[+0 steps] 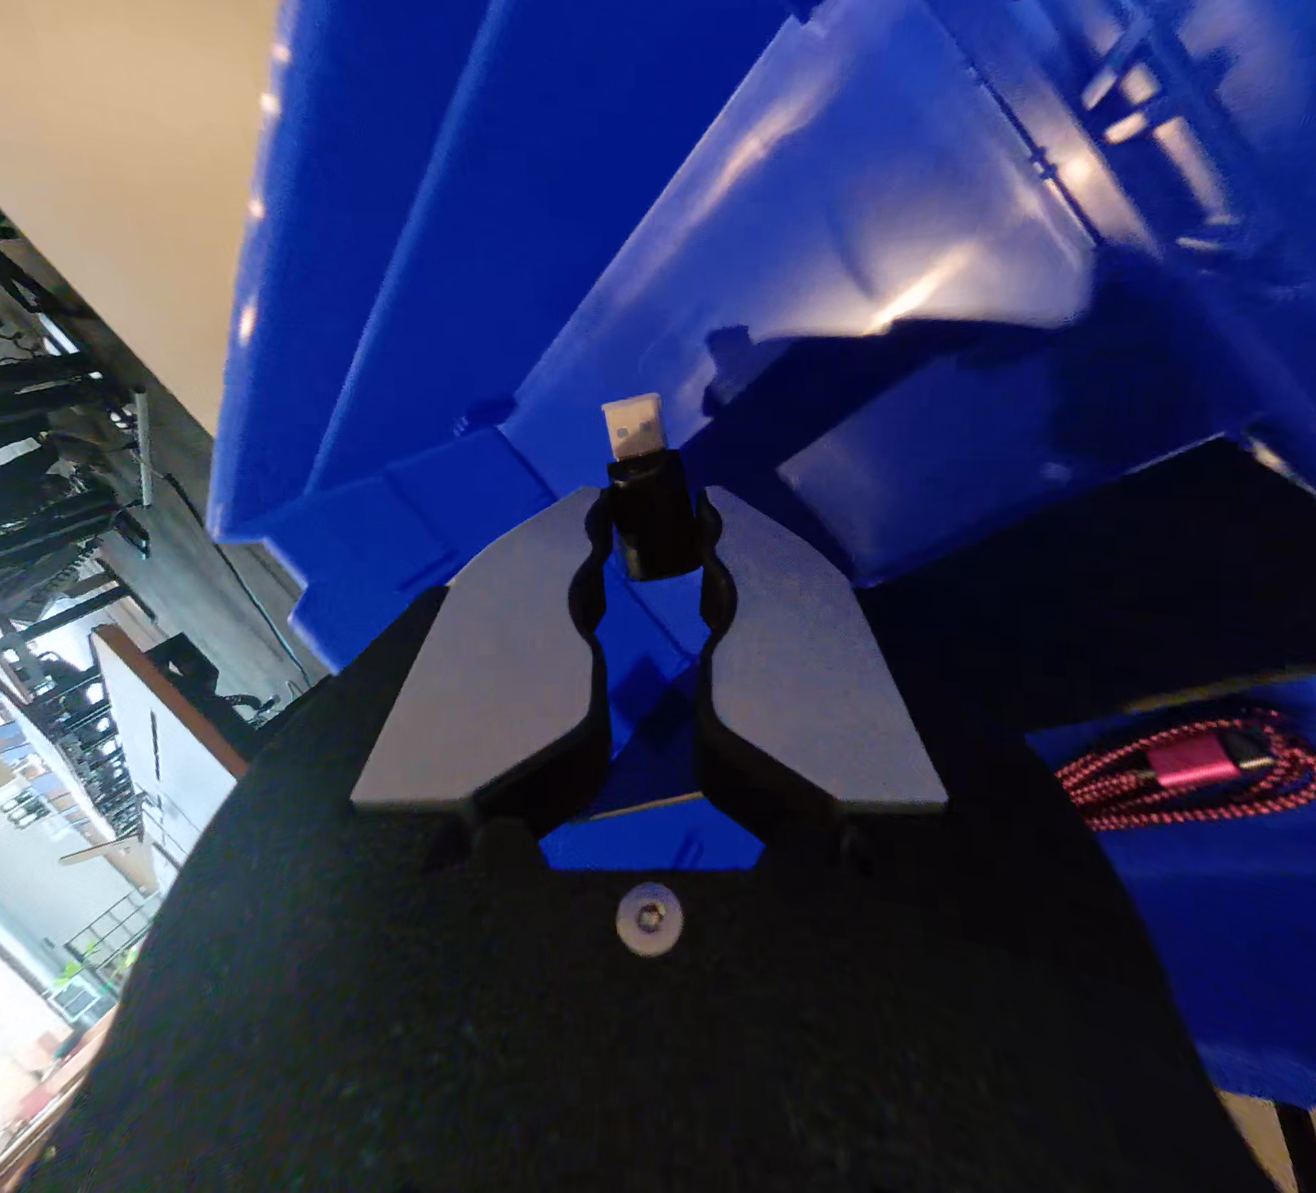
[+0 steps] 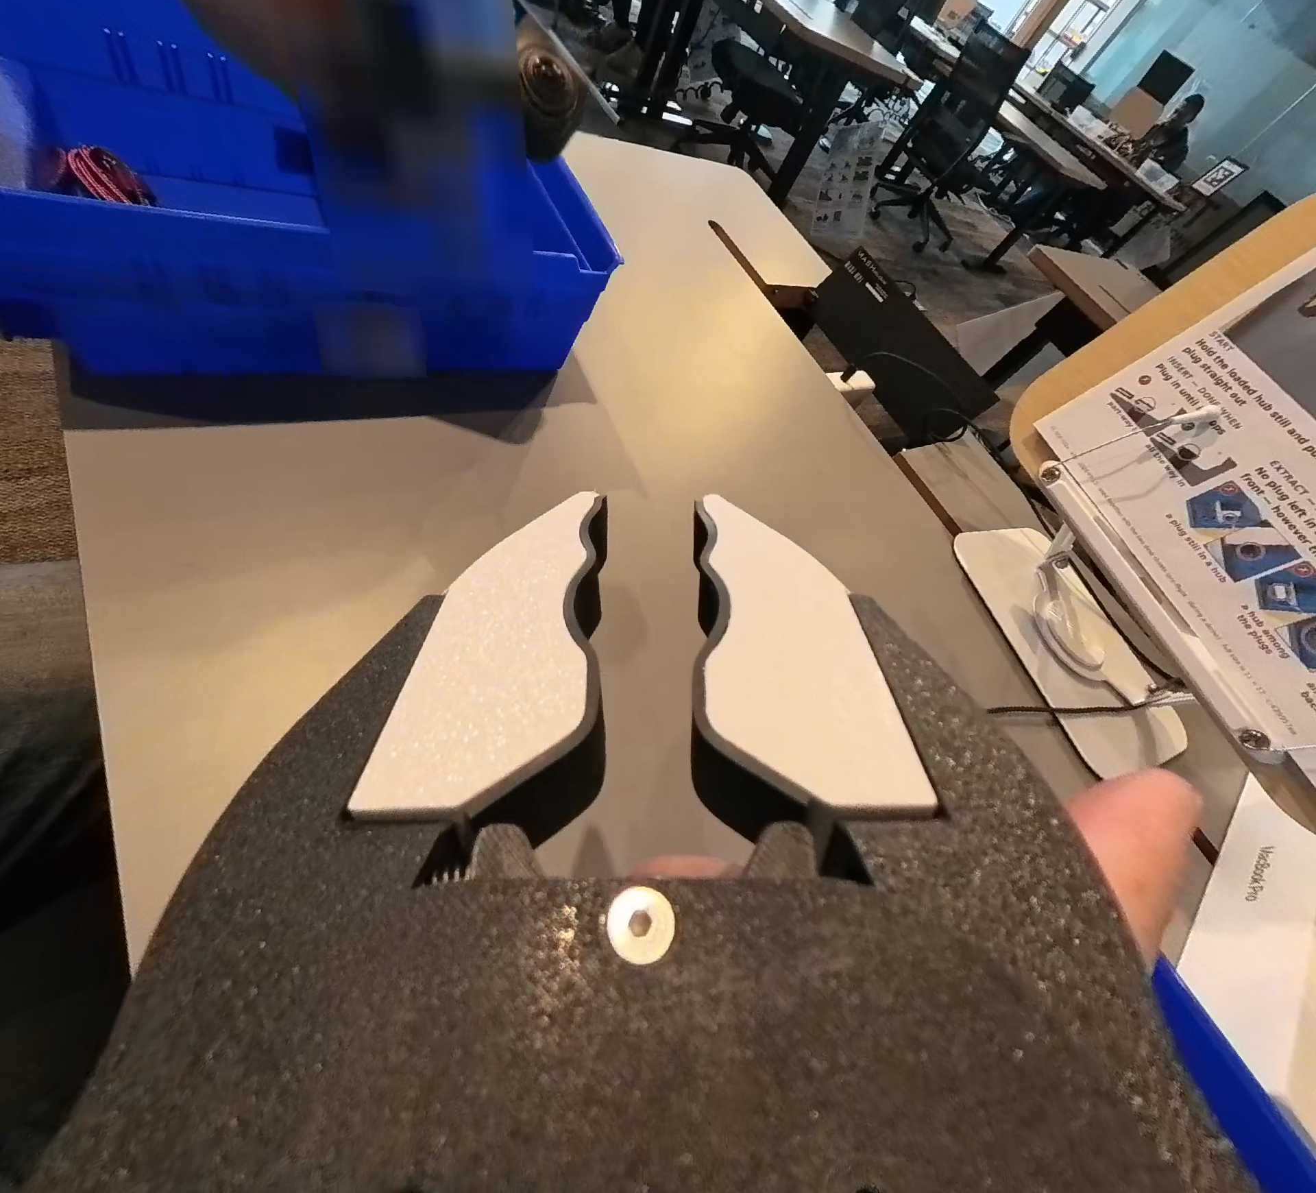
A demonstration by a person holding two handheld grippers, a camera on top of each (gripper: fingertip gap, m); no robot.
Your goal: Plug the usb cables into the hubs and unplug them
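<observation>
1. The left gripper has its jaws clenched on a black USB plug. The plug's body sits between the jaw tips, slightly tilted, and its metal connector end juts out past them.
2. The plug is held over the inside of a blue bin, above its glossy floor.
3. The left wrist view alone shows a coiled red-and-black braided cable with a pink connector, lying in a lower part of the bin, well to the right of the jaws.
4. The right gripper has its jaws released, parted with nothing between them, above a grey surface.
5. Only the right wrist view shows the bin's outside resting on the surface, far left.
6. A printed instruction sheet with text and small pictures stands at the right of that view; a fingertip shows by the gripper's edge.
</observation>
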